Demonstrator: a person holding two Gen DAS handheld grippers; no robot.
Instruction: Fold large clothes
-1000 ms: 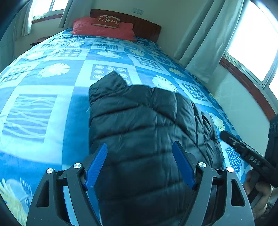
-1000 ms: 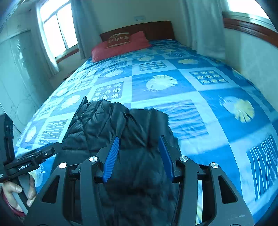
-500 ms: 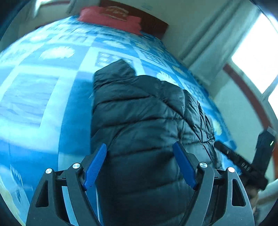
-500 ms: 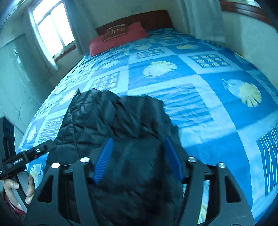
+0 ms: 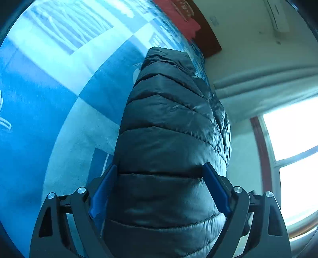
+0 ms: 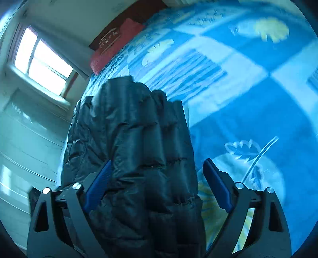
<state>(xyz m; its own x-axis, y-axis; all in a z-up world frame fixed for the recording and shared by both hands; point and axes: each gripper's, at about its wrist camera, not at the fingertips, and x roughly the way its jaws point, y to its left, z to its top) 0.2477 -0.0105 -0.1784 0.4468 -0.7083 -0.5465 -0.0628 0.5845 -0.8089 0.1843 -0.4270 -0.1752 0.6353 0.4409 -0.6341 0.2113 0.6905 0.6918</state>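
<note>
A black quilted puffer jacket (image 5: 169,119) lies folded on the blue patterned bedspread (image 5: 59,89). My left gripper (image 5: 160,165) is low over its near end. Its jaws are opening, and the padded bulk fills the gap between the blue pads (image 5: 103,190). In the right wrist view the jacket (image 6: 129,123) runs away from me over the bedspread (image 6: 248,89). My right gripper (image 6: 158,161) straddles its near end with jaws opening. The jacket lies against the left pad (image 6: 97,188), and bedspread shows in a gap beside the right one. Neither gripper appears in the other's view.
A red pillow (image 5: 178,13) and a dark wooden headboard (image 5: 210,39) are at the far end of the bed. A bright window (image 5: 294,148) and pale curtains (image 5: 268,79) stand at the right. The right wrist view shows the pillow (image 6: 117,41), another window (image 6: 39,61) and pale panelling (image 6: 19,139).
Both grippers have sunk toward the jacket and rolled, so the room looks tilted. The right jaws have spread much wider, the left slightly. The opposite gripper has left each view.
</note>
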